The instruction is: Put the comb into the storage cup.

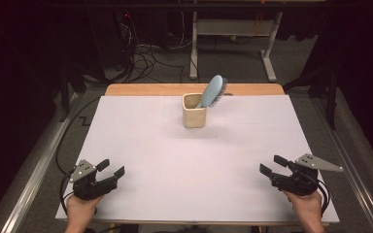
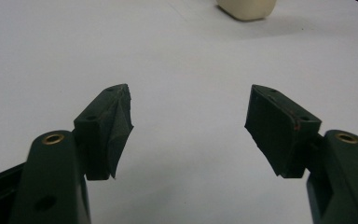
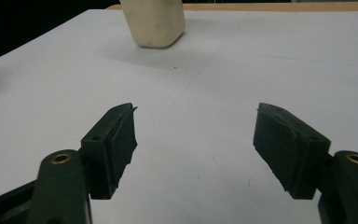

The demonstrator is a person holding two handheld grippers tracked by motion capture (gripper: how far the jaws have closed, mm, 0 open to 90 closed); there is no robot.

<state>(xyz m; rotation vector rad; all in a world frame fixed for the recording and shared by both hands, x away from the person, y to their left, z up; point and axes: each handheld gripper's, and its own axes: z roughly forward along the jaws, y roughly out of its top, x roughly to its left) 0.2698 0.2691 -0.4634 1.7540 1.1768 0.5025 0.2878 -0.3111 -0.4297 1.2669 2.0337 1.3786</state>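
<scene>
The light blue oval plastic hairbrush (image 1: 213, 91) stands handle-down in the cream square ceramic cup (image 1: 194, 116), and its long axis tilts: the handle drops into the cup's mouth while the head leans up and away toward the far right, with the dark bristles facing right, away from the cup. The cup sits upright on the white table sheet (image 1: 194, 160) near the far edge, in front of the bare wooden table strip (image 1: 126, 90).

Both brush and cup lie well ahead of both sets of fingers, roughly midway between them across the table. From the left gripper (image 1: 111, 169) the cup is forward and to the right; in the left gripper view its cream base (image 2: 247, 8) shows at the top, beyond and right of the gap between the jaws. From the right gripper (image 1: 271, 165) the cup is forward and to the left; in the right gripper view it (image 3: 154, 21) stands beyond the left finger (image 3: 114, 147).

The jaws of both grippers stand apart with bare white sheet between them, holding nothing. Each gripper rests low near the near edge of the sheet, held by a hand (image 1: 81, 208).
</scene>
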